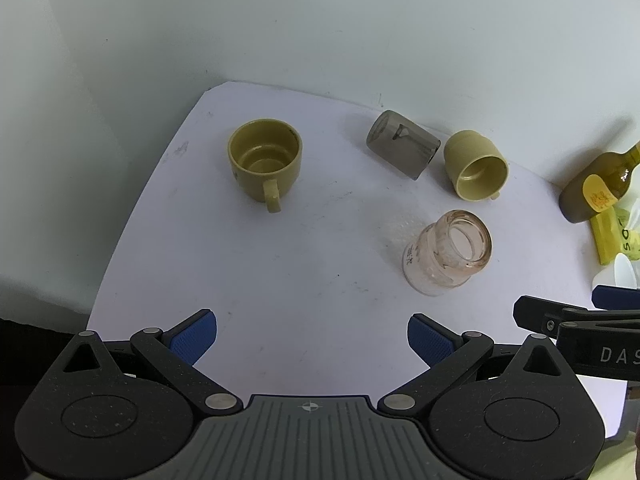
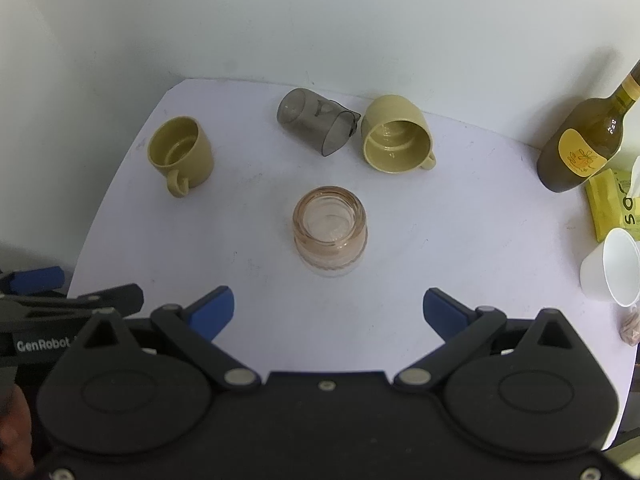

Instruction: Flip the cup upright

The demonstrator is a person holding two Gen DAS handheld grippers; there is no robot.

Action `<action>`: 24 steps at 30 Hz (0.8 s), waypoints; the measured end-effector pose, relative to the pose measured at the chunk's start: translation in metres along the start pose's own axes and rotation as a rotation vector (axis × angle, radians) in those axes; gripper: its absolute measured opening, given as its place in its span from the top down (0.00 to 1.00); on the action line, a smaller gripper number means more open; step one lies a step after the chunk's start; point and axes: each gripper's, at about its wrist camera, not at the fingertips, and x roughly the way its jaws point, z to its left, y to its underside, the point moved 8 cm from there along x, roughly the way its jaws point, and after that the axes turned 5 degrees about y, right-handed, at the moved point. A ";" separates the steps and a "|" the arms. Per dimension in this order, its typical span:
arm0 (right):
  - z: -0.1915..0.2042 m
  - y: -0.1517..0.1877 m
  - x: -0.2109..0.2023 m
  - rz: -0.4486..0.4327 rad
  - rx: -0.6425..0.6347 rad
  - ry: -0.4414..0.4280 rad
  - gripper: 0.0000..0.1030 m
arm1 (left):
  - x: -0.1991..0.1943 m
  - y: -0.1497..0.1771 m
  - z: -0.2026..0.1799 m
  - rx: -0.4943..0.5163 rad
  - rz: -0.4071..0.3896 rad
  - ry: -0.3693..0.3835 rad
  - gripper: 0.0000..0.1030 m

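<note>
Four cups are on the white table [image 1: 280, 272]. A yellow mug [image 1: 264, 160] [image 2: 180, 154] stands upright at the left. A second yellow mug [image 1: 476, 166] [image 2: 396, 138] lies on its side at the back. A grey translucent cup [image 1: 402, 144] [image 2: 316, 122] lies on its side beside it. A pink glass cup [image 1: 448, 258] [image 2: 330, 236] lies on its side, mouth toward me. My left gripper [image 1: 312, 338] is open and empty at the near edge. My right gripper [image 2: 328, 312] is open and empty, just short of the pink glass.
A dark olive bottle [image 2: 584, 140] [image 1: 596, 182] stands at the right by the wall. A yellow packet [image 2: 612, 204], a white paper cup [image 2: 612, 272] and a small brown object [image 2: 630, 328] are near the right edge. A white wall runs behind the table.
</note>
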 end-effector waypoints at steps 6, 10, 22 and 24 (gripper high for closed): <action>0.008 -0.001 0.001 0.002 -0.030 0.001 0.01 | 0.000 -0.002 0.003 -0.002 0.002 -0.006 0.00; 0.008 -0.002 0.002 0.003 -0.034 0.003 0.01 | 0.000 -0.004 0.002 0.002 -0.006 -0.006 0.00; 0.008 -0.004 0.005 0.011 -0.045 -0.004 0.01 | 0.002 -0.007 0.000 0.001 -0.002 -0.012 0.00; 0.009 -0.004 0.004 0.011 -0.045 -0.004 0.01 | 0.002 -0.008 0.001 0.001 -0.003 -0.011 0.00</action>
